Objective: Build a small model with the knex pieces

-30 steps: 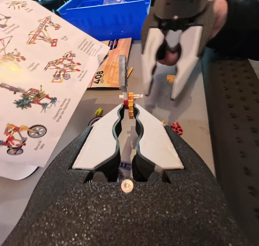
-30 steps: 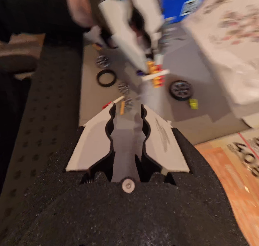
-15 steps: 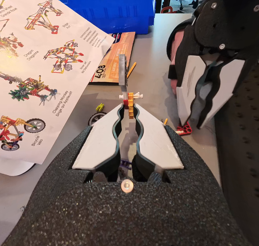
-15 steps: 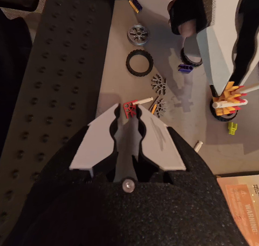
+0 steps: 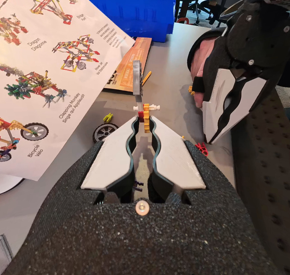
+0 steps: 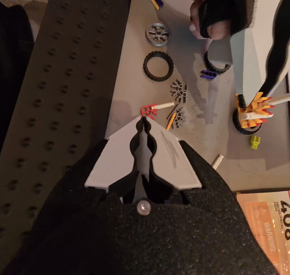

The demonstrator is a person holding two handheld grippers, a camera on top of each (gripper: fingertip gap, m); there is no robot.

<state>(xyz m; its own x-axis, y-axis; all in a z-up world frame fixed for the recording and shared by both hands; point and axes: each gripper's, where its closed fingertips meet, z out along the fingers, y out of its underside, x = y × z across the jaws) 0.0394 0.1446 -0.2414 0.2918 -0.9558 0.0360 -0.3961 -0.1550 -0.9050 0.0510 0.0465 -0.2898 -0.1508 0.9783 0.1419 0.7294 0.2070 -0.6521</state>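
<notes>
Office workspace, swivel chairs (image 5: 196, 5), blue parts bin (image 5: 133, 12)

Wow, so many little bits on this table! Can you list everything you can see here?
assembly: 1, yellow and red connectors, white rod, grey wheel; in the left gripper.
red connector: 1, with white rod, at the right gripper's tips.
black tyre: 1, loose.
grey hub: 1, beyond the tyre.
grey connectors: 2.
instruction sheet: 1, white.
blue bin: 1, far.
left gripper: shut on the assembly.
right gripper: shut, empty.
</notes>
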